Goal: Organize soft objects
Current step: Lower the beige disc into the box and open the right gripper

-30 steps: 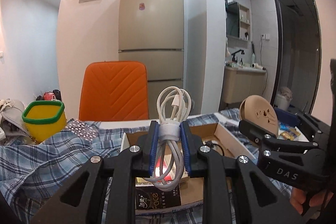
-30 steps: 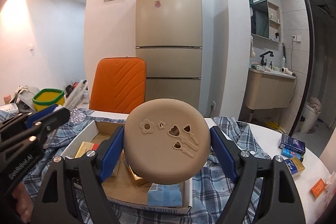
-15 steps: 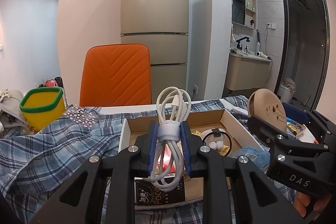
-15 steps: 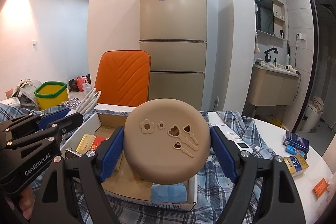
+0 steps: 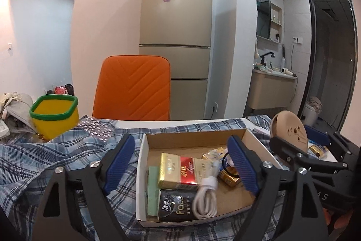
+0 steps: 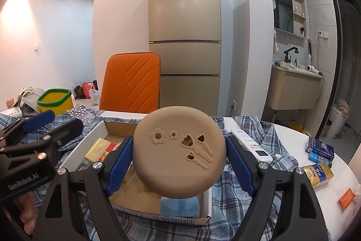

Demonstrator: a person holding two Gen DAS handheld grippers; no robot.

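My left gripper (image 5: 180, 150) hangs over an open cardboard box (image 5: 196, 134), its jaws opening wide with nothing pressed between them. A coiled white cable (image 5: 206, 195) lies loose in the box, on top of a black pack and beside a red-and-gold pack (image 5: 178, 173). My right gripper (image 6: 179, 143) is shut on a round tan soft disc (image 6: 180, 162) with flower cut-outs, held upright above the box's near right corner (image 6: 207, 202). In the left wrist view that disc (image 5: 290, 130) shows at the right. The left gripper (image 6: 45, 125) shows at the left of the right wrist view.
A blue plaid shirt (image 5: 45, 157) is spread under and around the box. A yellow bin with a green rim (image 5: 55, 114) stands at the left, with an orange chair (image 5: 133, 87) behind the table. A white remote (image 6: 250, 145) and several small packs (image 6: 318, 171) lie at the right.
The left gripper's jaws have spread apart and let go of the white cable, which now lies in the box. The right gripper still holds the tan disc in the same place.
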